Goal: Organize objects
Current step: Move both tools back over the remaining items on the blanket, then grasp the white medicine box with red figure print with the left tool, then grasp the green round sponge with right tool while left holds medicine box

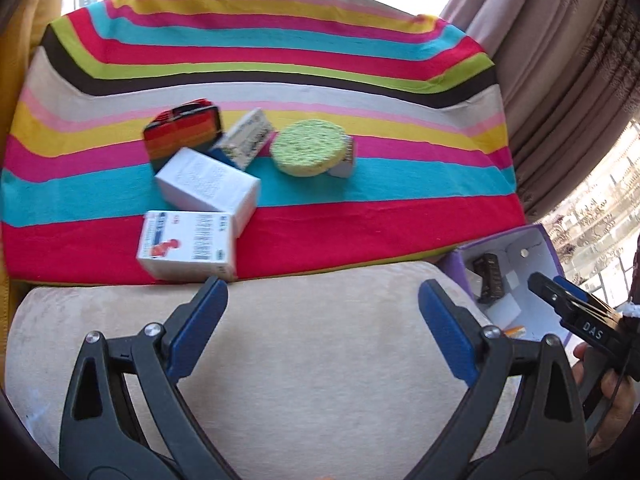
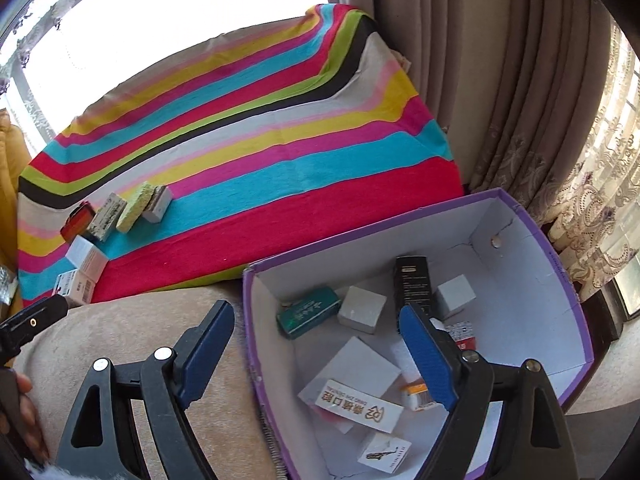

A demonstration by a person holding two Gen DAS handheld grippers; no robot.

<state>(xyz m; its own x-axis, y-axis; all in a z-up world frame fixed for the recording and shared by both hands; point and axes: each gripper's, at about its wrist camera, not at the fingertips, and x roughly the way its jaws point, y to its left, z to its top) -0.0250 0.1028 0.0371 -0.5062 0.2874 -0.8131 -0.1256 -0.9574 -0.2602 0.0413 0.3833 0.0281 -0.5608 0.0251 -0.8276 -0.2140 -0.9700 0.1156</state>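
On striped cloth [image 1: 360,220]: six items.

Left wrist view: purple box [image 1: 516,280] cut by the right gripper [image 1: 560,296] in front, most contents hidden; the hand [image 1: 608,396] holding that gripper clipped at the frame edge. Small white box [image 1: 344,162] mostly hidden under the green sponge [image 1: 308,152]. Striped case [image 1: 182,132] motion-blurred, print on the cartons unreadable. Right wrist view: orange-and-white carton [image 2: 418,394] partly behind the gripper finger [image 2: 428,360]; red-and-white pack [image 2: 464,334] likewise half hidden. Far cartons [image 2: 86,258] too small to read. Left gripper [image 2: 36,322] cut off at the left edge.
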